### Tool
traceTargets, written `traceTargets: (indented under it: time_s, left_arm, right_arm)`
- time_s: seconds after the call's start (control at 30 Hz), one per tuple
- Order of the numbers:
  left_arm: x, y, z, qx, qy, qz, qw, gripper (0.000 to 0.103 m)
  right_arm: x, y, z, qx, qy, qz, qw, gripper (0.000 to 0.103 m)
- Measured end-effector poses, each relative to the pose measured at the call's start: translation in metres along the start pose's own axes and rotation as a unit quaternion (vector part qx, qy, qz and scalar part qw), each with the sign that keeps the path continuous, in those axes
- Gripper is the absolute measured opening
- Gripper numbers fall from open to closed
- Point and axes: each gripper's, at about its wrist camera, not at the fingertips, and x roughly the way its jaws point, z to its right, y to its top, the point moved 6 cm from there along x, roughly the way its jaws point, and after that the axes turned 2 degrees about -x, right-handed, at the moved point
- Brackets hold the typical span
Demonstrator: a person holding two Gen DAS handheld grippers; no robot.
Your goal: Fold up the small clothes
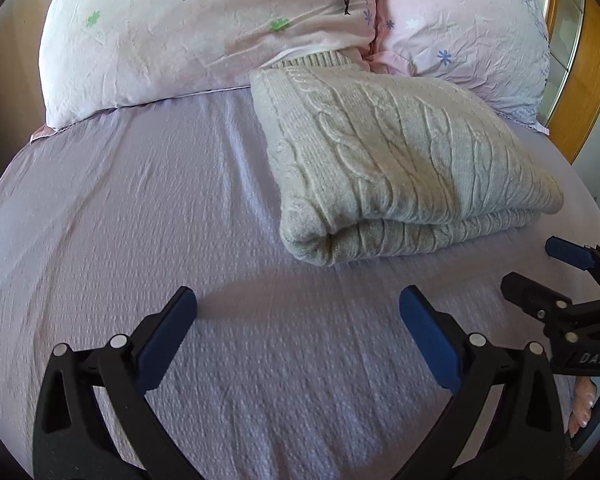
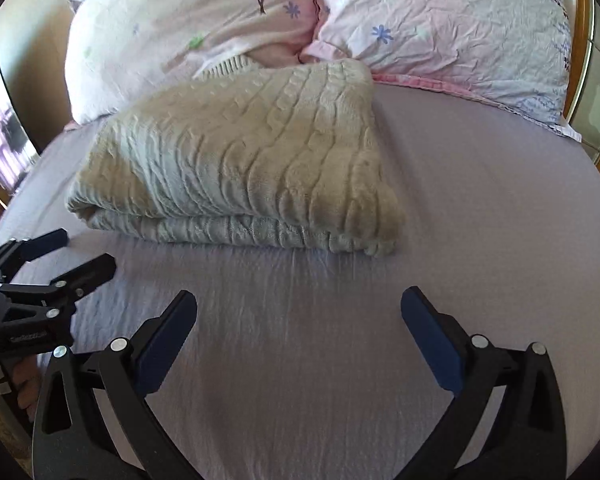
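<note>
folded sweater (image 1: 396,160) lies on the bed sheet (image 1: 140,200) touching two pillows (image 1: 204,28); left gripper (image 1: 298,308) and right gripper (image 2: 299,308) hover nearby, jaws spread, holding nothing.

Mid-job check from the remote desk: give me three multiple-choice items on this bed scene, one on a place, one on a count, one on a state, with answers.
1. Where does the folded beige cable-knit sweater lie?
A. on the lilac bedsheet, its far end against the pillows
B. on the floor
C. in a gripper

2. How many pink floral pillows show?
A. one
B. two
C. four

3. How do the grippers stand?
A. both shut on cloth
B. one open, one shut
C. both open, holding nothing

Answers:
1 A, it rests on the sheet below the pillows.
2 B, a left pillow and a right pillow sit side by side.
3 C, the left gripper and right gripper have fingers spread over bare sheet.
</note>
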Motion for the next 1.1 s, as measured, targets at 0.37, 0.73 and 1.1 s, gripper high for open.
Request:
traceTargets:
  time_s: [0.37,0.73,1.1]
  left_arm:
    - [0.0012,-0.0020,0.0018,0.014,0.015,-0.005,0.9998,0.101]
    - [0.0006,-0.0017,0.0021,0.014,0.016,-0.005,0.9998,0.101]
    - [0.0003,-0.0017,0.0021,0.013,0.016,-0.005,0.9998,0.101]
  right_arm:
    - [0.0010,-0.0035,-0.0032,-0.010,-0.020,-0.007,1.000,0.102]
    - [0.0010,-0.0035,-0.0032,-0.010,-0.020,-0.007,1.000,0.102]
    - [0.0010,-0.0036,-0.0031,-0.010,-0.020,-0.007,1.000,0.102]
